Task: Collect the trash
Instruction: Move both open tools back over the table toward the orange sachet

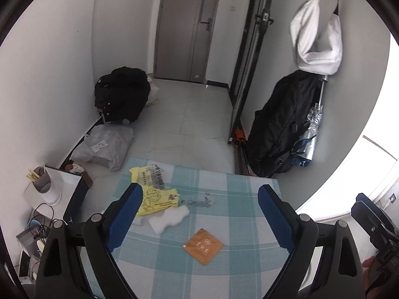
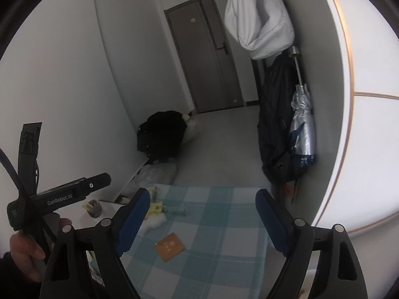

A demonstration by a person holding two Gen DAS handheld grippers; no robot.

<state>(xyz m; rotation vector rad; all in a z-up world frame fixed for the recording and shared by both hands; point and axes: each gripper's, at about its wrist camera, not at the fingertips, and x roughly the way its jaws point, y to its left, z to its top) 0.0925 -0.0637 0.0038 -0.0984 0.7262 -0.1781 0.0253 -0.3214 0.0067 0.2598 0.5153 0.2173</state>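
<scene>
Orange and square, a flat foil-like sachet (image 1: pixel 203 246) lies alone in the lower middle of the left wrist view, on the teal-and-white checked tablecloth (image 1: pixel 244 199), well apart from the rest of the litter. Up and to the left of it I see a crumpled yellow plastic bag with printing (image 1: pixel 152 194), a lump of white foam packing (image 1: pixel 167 220) touching the bag's lower edge, and a small clear printed wrapper (image 1: pixel 200 200) just beside them. My left gripper (image 1: pixel 199 221) hangs above the cloth with its blue-padded jaws spread wide and nothing between them; my right gripper (image 2: pixel 199 221) is likewise wide and empty, looking down on the same orange sachet (image 2: pixel 169 246) from the other side. I can find no bin or open collecting bag in either view, so where the trash should go I cannot tell. As I judge it, the collecting has not started: every scrap sits loose on the cloth and all of them remain to be picked up, the orange sachet being nearest to both tongs.
</scene>
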